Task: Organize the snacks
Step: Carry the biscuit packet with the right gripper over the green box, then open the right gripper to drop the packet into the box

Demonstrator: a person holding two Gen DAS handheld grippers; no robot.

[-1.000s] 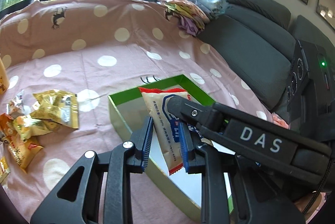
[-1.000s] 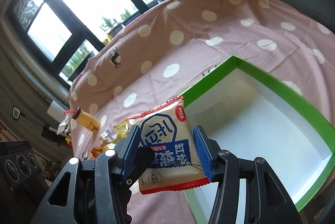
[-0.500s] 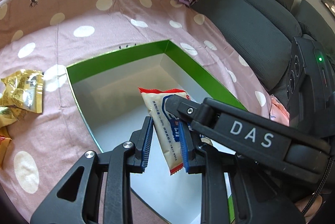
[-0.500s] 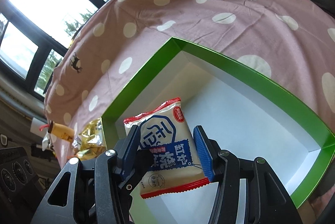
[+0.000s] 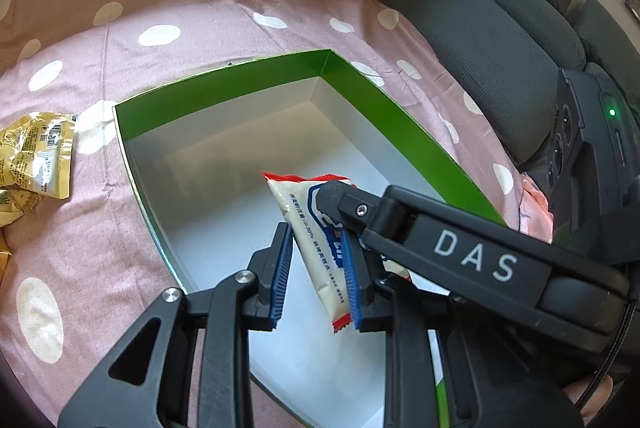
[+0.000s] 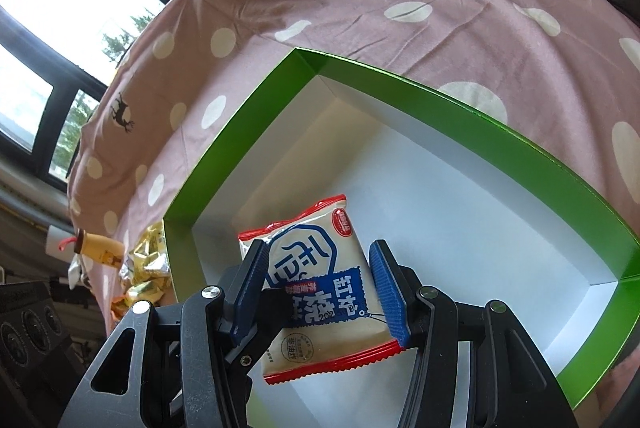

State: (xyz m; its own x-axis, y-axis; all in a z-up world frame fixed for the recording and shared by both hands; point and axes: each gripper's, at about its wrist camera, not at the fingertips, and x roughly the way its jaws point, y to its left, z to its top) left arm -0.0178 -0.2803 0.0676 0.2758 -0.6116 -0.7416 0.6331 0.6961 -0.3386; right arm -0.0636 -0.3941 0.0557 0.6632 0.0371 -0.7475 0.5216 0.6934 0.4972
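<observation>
- While both grippers tilt down over the green-rimmed box point(image 6: 480, 115), you hold one snack packet point(image 6: 320, 268) above its white floor, near one corner. It does not appear to rest there yet.
- Right gripper point(image 6: 318, 256): set at middling width, its pads clamp the packet's two side edges, which stops it twisting.
- Left gripper point(image 5: 314, 232): narrow, pinched across the packet's flat faces. One pad plainly touches, the other less clearly. This second grip probably steadies a limp, slippery pouch.
- What shows of the box holds nothing else, so you are likely placing the first item.
- Gold packets point(image 5: 36, 155) lie on the spotted cloth point(image 5: 160, 7) just outside the box wall, unsorted.
</observation>
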